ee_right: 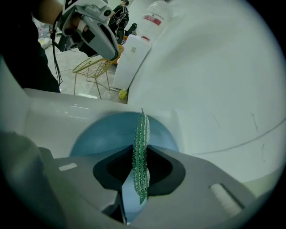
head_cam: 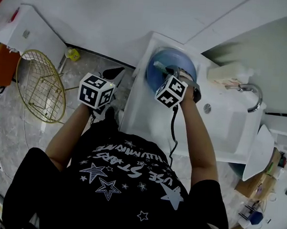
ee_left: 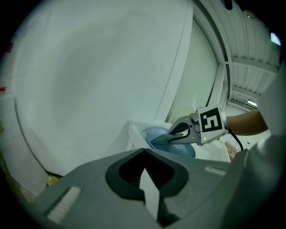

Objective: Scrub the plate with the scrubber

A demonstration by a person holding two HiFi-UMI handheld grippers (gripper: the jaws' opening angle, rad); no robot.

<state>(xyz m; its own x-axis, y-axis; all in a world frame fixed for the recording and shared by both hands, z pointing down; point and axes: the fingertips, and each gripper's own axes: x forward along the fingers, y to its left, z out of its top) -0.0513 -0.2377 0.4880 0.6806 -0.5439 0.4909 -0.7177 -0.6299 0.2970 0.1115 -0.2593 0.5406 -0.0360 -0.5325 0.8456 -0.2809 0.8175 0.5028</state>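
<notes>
A white sink [head_cam: 216, 126] runs along the wall, with a curved tap [head_cam: 250, 92] at its far right corner. The person in a black star-print T-shirt [head_cam: 129, 184] stands at its near edge and leans over its left end. On the grey floor [head_cam: 83, 66] left of the sink stands a gold wire basket [head_cam: 40, 87], well apart from it.

The blue plate [head_cam: 179, 60] sits in the left end of the sink, close to the far left corner. In the right gripper view its round face [ee_right: 107, 134] fills the space just beyond the claw.

The right claw [head_cam: 162, 69] reaches over the plate from the near side. Its jaws are pinching the green scrubber [ee_right: 141, 147], which stands on edge between them and pokes out past the tips. In the left gripper view the scrubber [ee_left: 163, 138] lies right at the plate's face [ee_left: 154, 133]; whether it actually touches cannot be told.

The left claw [head_cam: 112, 76] hangs off the sink's left edge, over the floor and apart from the plate. Its jaws [ee_left: 145, 176] are pressed together with nothing between them.
</notes>
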